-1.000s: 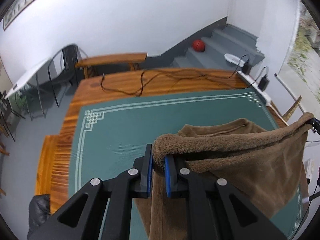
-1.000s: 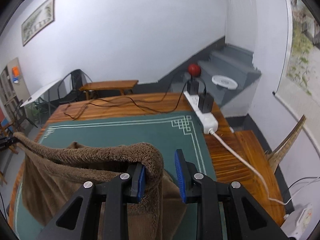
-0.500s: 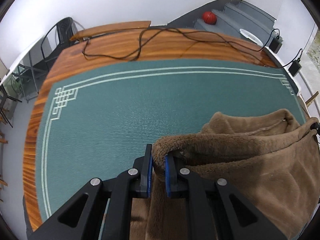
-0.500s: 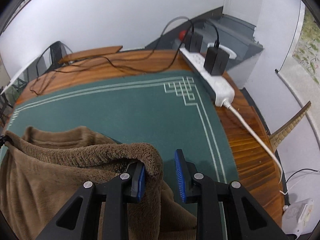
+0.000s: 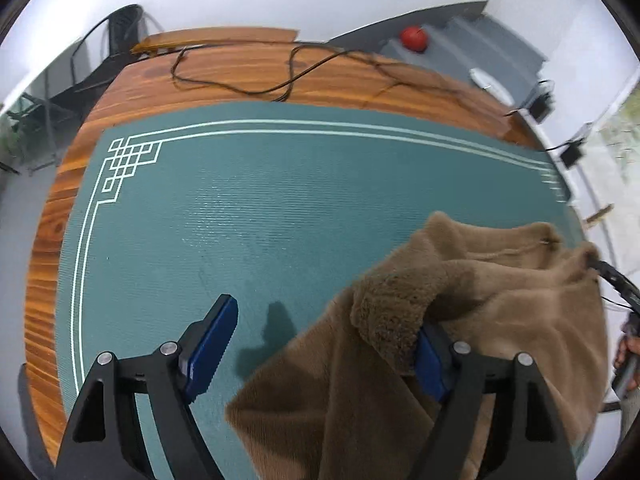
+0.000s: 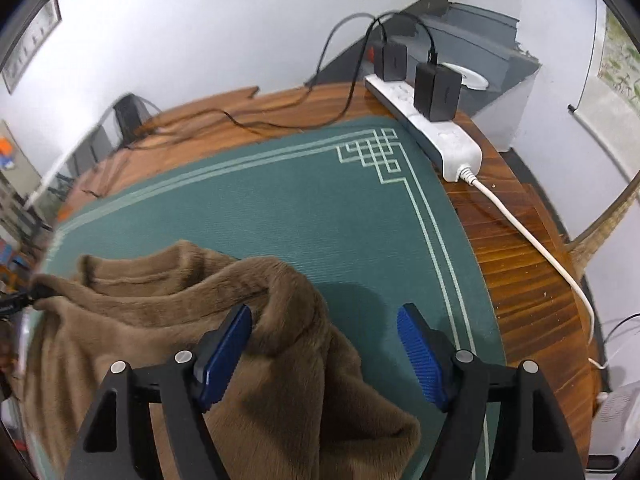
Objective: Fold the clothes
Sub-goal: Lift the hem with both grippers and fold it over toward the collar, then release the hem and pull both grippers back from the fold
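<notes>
A brown fleece garment lies bunched on the green mat. In the left wrist view my left gripper has its jaws opening wide. A thick fold of the fleece still hangs over the right finger, and the left pad is bare above the mat. In the right wrist view the same garment spreads to the left. My right gripper is also opening; the fleece edge is draped over its left finger, and its right pad stands free. Neither pair of pads presses the cloth.
The mat covers a wooden table. A white power strip with black adapters and a white cable sits at the far right corner. Black cables trail along the far edge. A red ball rests on grey steps behind.
Both grippers came down toward the mat and their jaws sprang apart, letting go of the garment's upper edge. The fleece sagged onto the mat and now only drapes over one finger of each.
</notes>
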Demonstrator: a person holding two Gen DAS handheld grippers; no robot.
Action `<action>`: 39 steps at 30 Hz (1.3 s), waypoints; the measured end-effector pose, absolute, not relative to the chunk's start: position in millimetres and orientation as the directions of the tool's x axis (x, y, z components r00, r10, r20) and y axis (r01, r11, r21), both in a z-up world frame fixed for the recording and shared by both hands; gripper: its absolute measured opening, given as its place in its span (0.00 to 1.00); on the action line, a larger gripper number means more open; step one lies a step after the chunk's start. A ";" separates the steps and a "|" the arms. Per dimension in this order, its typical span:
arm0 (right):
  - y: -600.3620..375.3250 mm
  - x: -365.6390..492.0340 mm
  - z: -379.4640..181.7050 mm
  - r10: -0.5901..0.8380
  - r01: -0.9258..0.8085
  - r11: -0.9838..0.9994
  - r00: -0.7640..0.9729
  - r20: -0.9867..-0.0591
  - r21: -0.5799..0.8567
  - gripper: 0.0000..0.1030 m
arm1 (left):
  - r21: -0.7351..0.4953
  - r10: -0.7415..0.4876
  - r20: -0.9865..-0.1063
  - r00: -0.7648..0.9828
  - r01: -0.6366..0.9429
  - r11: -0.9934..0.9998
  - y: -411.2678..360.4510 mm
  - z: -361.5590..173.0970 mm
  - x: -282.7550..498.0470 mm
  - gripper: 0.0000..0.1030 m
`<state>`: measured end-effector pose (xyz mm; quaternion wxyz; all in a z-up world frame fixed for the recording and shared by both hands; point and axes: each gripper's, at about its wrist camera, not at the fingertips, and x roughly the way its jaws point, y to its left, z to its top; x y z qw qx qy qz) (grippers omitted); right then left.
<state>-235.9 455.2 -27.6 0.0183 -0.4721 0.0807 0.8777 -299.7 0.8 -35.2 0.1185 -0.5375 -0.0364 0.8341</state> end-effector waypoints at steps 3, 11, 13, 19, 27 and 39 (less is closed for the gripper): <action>458.8 -224.2 -19.1 -0.090 -0.062 -0.986 -0.572 -0.815 0.152 0.75 | -0.186 0.263 -0.874 -0.409 -0.219 -0.958 3.2 -26.0 -285.1 0.81; 444.7 -226.6 -29.0 -0.095 0.030 -0.995 -0.531 -0.842 0.094 0.75 | -0.387 0.441 -0.812 -0.382 -0.213 -0.897 -7.8 -13.9 -279.3 0.81; 443.5 -231.3 -33.1 -0.110 0.029 -0.993 -0.525 -0.844 0.112 0.75 | -0.541 0.564 -0.748 -0.351 -0.169 -0.823 -17.1 -14.1 -284.2 0.81; 423.8 -249.4 -46.7 -0.136 0.113 -0.989 -0.480 -0.867 0.092 0.75 | -0.352 0.397 -0.831 -0.389 -0.185 -0.918 -7.9 -18.9 -291.2 0.81; 425.1 -274.1 -64.2 -0.223 0.116 -0.975 -0.432 -0.874 0.191 0.75 | -0.268 0.354 -0.879 -0.319 -0.284 -0.921 25.8 -50.6 -313.5 0.81; 416.2 -251.0 -12.0 -0.062 0.076 -0.997 -0.623 -0.780 0.018 0.19 | -0.364 0.427 -0.813 -0.397 -0.227 -0.903 45.2 -24.3 -324.9 0.19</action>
